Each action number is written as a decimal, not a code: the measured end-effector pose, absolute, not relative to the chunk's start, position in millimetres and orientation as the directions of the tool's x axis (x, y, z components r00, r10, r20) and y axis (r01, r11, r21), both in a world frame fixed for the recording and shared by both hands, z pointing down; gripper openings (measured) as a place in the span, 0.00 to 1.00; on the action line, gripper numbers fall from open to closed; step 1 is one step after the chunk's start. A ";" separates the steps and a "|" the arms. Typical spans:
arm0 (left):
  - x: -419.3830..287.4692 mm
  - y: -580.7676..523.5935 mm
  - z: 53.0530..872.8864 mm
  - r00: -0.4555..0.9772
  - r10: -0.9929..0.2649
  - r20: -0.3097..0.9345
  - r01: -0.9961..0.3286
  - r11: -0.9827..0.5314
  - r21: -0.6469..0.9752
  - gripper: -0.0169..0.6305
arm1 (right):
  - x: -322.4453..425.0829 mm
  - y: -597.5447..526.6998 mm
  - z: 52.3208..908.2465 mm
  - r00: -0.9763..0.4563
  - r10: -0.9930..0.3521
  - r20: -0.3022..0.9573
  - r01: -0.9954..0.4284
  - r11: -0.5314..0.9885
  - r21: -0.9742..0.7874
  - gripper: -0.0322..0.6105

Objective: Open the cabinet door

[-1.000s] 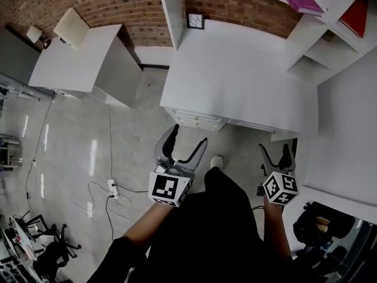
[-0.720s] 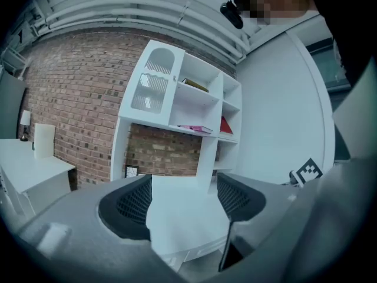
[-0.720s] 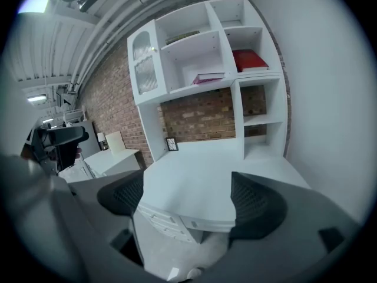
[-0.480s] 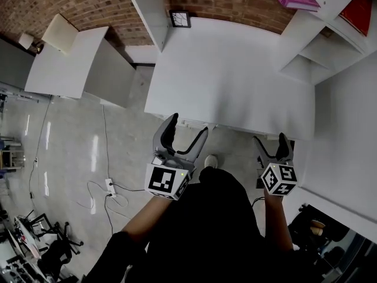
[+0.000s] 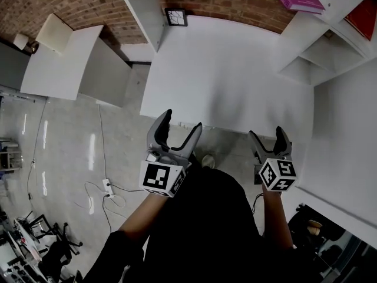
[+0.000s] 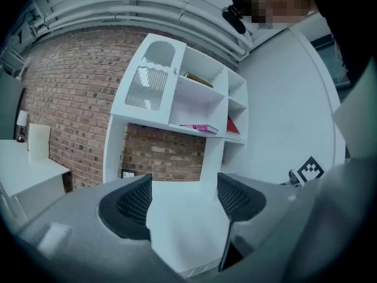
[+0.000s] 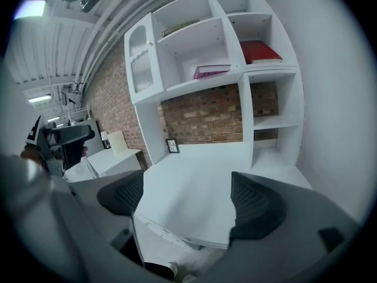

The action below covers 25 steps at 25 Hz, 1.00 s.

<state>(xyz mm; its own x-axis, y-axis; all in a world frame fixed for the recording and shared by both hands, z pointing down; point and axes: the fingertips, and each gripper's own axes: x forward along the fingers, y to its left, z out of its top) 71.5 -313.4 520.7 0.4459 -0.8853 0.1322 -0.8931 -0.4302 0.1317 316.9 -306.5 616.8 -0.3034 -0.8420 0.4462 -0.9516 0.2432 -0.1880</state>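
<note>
Because the door (image 6: 151,80) sits shut at the top-left corner of the shelves (image 7: 235,63), it is high above and well ahead of both grippers, up and to the left of the jaws in each gripper view. The left gripper (image 5: 182,120) is released, its jaws wide apart with only the desk (image 5: 235,81) seen between them. The right gripper (image 5: 265,132) is also released and grasps nothing. Both hover at the near edge of the desk, which lies between them and the shelves.

I judge that the reach is not yet begun. The risk is in the long lift over the desk: an arm could strike the desk edge, or the lower shelf with the pink book (image 7: 211,71). Where to grip the door is too small to see here, so the jaws may close beside that place and slip, or press on the ribbed glass.
</note>
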 end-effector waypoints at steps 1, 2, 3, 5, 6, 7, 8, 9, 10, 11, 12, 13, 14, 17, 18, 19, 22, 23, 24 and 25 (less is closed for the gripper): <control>70.7 -314.8 520.6 0.453 -0.882 0.133 -0.890 -0.437 0.134 0.57 | 312.5 -304.7 614.9 -0.302 -0.843 0.445 -0.952 0.238 -0.195 0.76; 71.2 -316.1 519.3 0.463 -0.876 0.132 -0.884 -0.447 0.136 0.57 | 308.8 -302.7 611.5 -0.299 -0.846 0.442 -0.952 0.231 -0.202 0.76; 72.9 -318.3 516.7 0.476 -0.870 0.128 -0.878 -0.460 0.136 0.57 | 305.9 -301.8 606.7 -0.294 -0.851 0.434 -0.953 0.224 -0.206 0.76; 77.2 -327.6 507.2 0.502 -0.858 0.107 -0.863 -0.489 0.131 0.57 | 302.0 -305.7 594.9 -0.282 -0.868 0.410 -0.955 0.214 -0.204 0.76; 78.9 -333.3 500.2 0.513 -0.853 0.093 -0.856 -0.501 0.129 0.57 | 300.4 -309.2 589.0 -0.277 -0.875 0.398 -0.957 0.212 -0.200 0.76; 80.1 -338.7 491.8 0.522 -0.849 0.076 -0.850 -0.511 0.126 0.57 | 298.6 -312.8 583.6 -0.273 -0.880 0.388 -0.958 0.210 -0.197 0.76; 80.8 -343.8 482.0 0.530 -0.846 0.057 -0.845 -0.522 0.118 0.57 | 296.4 -316.1 578.4 -0.270 -0.885 0.379 -0.958 0.209 -0.194 0.76; 81.0 -348.5 471.6 0.537 -0.843 0.037 -0.841 -0.532 0.102 0.57 | 293.7 -318.9 573.4 -0.268 -0.889 0.370 -0.959 0.208 -0.193 0.76; 80.8 -352.9 461.3 0.543 -0.839 0.016 -0.837 -0.541 0.082 0.57 | 290.7 -321.1 568.2 -0.266 -0.894 0.360 -0.959 0.208 -0.193 0.77; 80.5 -357.5 451.8 0.549 -0.836 -0.003 -0.834 -0.548 0.065 0.57 | 287.6 -323.0 563.2 -0.264 -0.899 0.348 -0.959 0.207 -0.193 0.76; 79.9 -362.8 442.6 0.553 -0.833 -0.022 -0.831 -0.553 0.053 0.57 | 284.5 -325.4 558.6 -0.264 -0.904 0.337 -0.959 0.209 -0.191 0.76; 79.0 -368.8 433.5 0.555 -0.831 -0.041 -0.830 -0.556 0.046 0.57 | 281.2 -328.5 554.3 -0.265 -0.908 0.325 -0.959 0.212 -0.188 0.76; 77.8 -375.0 424.1 0.555 -0.829 -0.061 -0.829 -0.558 0.037 0.57 | 277.3 -331.9 550.0 -0.267 -0.911 0.314 -0.958 0.217 -0.186 0.76; 73.6 -389.2 397.1 0.559 -0.822 -0.110 -0.826 -0.563 0.010 0.57 | 263.4 -338.4 538.7 -0.278 -0.916 0.289 -0.955 0.231 -0.185 0.76; 71.9 -392.0 389.4 0.560 -0.819 -0.123 -0.825 -0.565 0.003 0.57 | 258.3 -339.0 536.0 -0.282 -0.917 0.283 -0.953 0.235 -0.189 0.76; 70.0 -394.3 382.3 0.561 -0.817 -0.134 -0.825 -0.565 -0.005 0.57 | 252.9 -339.6 533.4 -0.288 -0.917 0.277 -0.951 0.240 -0.193 0.76; 64.3 -402.8 360.9 0.555 -0.816 -0.163 -0.829 -0.558 -0.032 0.57 | 234.1 -344.7 522.2 -0.316 -0.913 0.256 -0.943 0.273 -0.190 0.76; 63.2 -406.8 353.3 0.554 -0.815 -0.172 -0.830 -0.556 -0.042 0.57 | 227.7 -347.7 517.3 -0.326 -0.913 0.246 -0.940 0.286 -0.186 0.76; 62.5 -411.1 345.7 0.555 -0.812 -0.180 -0.830 -0.555 -0.052 0.57 | 221.7 -350.7 512.8 -0.335 -0.912 0.236 -0.937 0.297 -0.183 0.76; 62.1 -414.9 338.6 0.557 -0.810 -0.186 -0.829 -0.555 -0.064 0.57 | 216.1 -353.0 509.2 -0.342 -0.912 0.227 -0.935 0.305 -0.184 0.76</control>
